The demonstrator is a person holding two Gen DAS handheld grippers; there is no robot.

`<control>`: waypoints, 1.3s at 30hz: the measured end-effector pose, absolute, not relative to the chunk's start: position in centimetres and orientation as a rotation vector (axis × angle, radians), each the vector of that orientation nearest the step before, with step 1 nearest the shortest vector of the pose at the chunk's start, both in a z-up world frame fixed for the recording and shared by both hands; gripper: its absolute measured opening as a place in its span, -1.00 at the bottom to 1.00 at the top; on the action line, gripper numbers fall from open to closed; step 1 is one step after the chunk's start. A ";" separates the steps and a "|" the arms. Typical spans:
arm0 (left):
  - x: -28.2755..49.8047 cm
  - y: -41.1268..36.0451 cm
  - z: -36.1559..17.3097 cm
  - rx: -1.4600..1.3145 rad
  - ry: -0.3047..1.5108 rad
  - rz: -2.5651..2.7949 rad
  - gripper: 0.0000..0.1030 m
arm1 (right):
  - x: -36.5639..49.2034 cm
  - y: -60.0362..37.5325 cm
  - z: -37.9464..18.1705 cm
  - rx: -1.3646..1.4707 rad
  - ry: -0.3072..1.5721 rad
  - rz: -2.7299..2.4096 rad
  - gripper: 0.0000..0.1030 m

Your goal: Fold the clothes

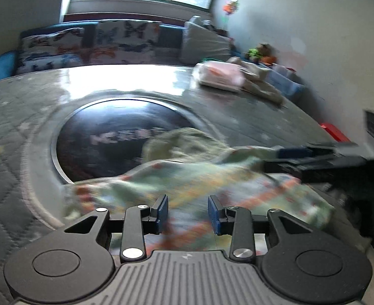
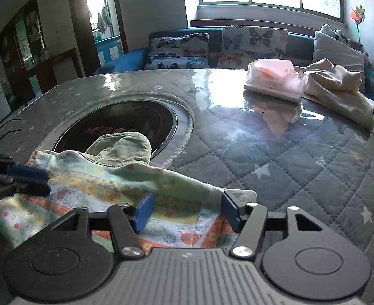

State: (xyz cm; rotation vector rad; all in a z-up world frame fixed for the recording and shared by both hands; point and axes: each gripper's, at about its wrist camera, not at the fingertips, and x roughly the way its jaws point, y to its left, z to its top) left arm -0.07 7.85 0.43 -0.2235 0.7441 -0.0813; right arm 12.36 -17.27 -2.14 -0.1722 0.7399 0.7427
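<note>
A small patterned garment (image 2: 141, 190), pale green with orange and yellow prints, lies crumpled at the near edge of the table, one olive-lined part (image 2: 121, 150) folded up over the black round hob. My right gripper (image 2: 185, 212) is open, its blue pads either side of the cloth's near right edge. My left gripper (image 1: 188, 213) is open just above the same garment (image 1: 187, 178); its view is motion-blurred. Each gripper shows in the other's view, the right one (image 1: 296, 156) and the left one (image 2: 32, 180), both low over the cloth.
The table (image 2: 288, 167) has a quilted grey cover under glass and a sunken black hob (image 2: 126, 124). A pink tissue pack (image 2: 273, 78) and a beige garment (image 2: 339, 89) lie at the far right. A sofa with butterfly cushions (image 2: 237, 43) stands behind.
</note>
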 end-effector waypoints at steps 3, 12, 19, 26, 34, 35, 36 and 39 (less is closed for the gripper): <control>0.6 9.4 0.0 -0.235 0.758 -0.026 -0.27 | 12.2 -17.2 -2.0 -0.179 0.736 0.742 0.33; -1.3 11.3 1.0 -0.272 0.722 0.024 -0.15 | 10.9 -16.5 -1.2 -0.194 0.701 0.754 0.59; -3.2 12.1 1.3 -0.301 0.731 0.094 0.08 | 9.1 -15.4 -1.1 -0.217 0.689 0.789 0.72; -4.8 12.6 1.2 -0.316 0.748 0.141 0.35 | 6.9 -14.5 -0.4 -0.245 0.642 0.813 0.97; -6.2 13.1 1.2 -0.319 0.742 0.177 0.63 | 4.7 -13.4 0.3 -0.277 0.603 0.829 1.00; -6.4 13.2 1.3 -0.319 0.737 0.182 0.70 | 4.4 -13.2 0.4 -0.285 0.596 0.831 1.00; -6.6 13.3 1.3 -0.317 0.733 0.189 0.73 | 4.1 -13.1 0.4 -0.289 0.588 0.834 1.00; -7.0 13.6 1.5 -0.320 0.727 0.202 0.82 | 2.8 -12.4 0.8 -0.313 0.559 0.867 1.00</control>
